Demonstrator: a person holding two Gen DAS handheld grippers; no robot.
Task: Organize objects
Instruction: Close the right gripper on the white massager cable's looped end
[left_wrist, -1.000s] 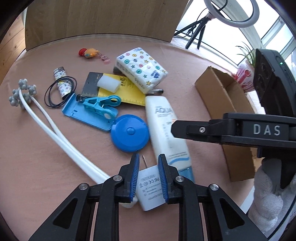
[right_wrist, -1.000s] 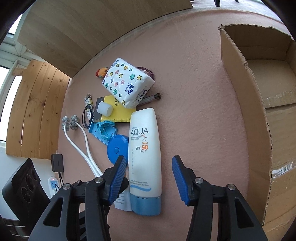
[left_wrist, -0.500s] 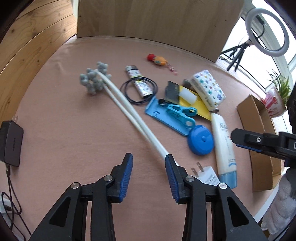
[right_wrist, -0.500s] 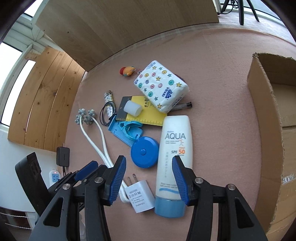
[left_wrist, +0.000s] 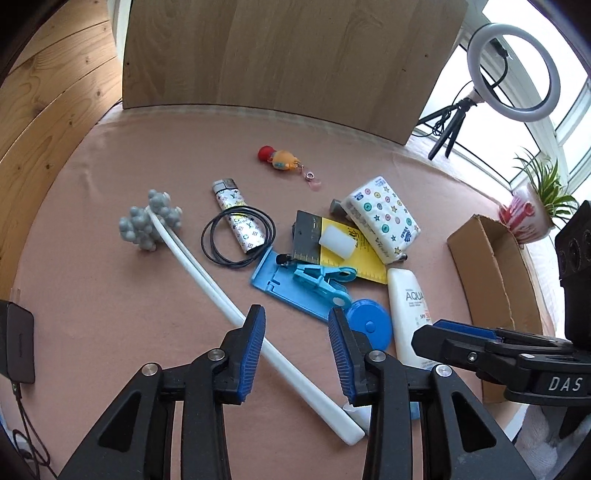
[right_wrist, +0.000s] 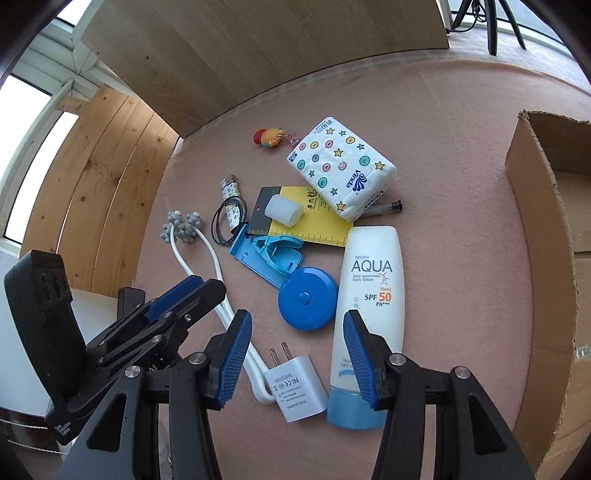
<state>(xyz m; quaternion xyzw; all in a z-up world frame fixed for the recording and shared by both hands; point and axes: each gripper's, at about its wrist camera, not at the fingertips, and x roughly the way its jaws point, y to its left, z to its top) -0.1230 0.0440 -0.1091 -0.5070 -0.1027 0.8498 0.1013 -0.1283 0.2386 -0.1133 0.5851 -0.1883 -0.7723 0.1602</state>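
A heap of small items lies on the pink mat: an AQUA sunscreen tube (right_wrist: 369, 295), a white charger plug (right_wrist: 295, 384), a round blue tape measure (right_wrist: 306, 297), a blue phone stand (right_wrist: 269, 254) and a patterned tissue pack (right_wrist: 340, 166). My right gripper (right_wrist: 297, 332) hovers open above the plug, between the tape measure and the tube's cap end. My left gripper (left_wrist: 295, 332) is open too, held over the long white massager stick (left_wrist: 207, 266). It grips nothing. The right gripper's finger (left_wrist: 461, 339) shows at the right of the left wrist view.
An open cardboard box (right_wrist: 546, 258) stands right of the heap. A lighter (left_wrist: 236, 218) inside a black band, a yellow ruler card (left_wrist: 347, 240) and a toy keychain (left_wrist: 280, 158) lie farther back. A black adapter (left_wrist: 14, 343) sits at the left edge.
My left gripper let go of the white charger plug, opened wider and swung back over the massager stick. The right gripper drew back from the sunscreen tube and stayed open.
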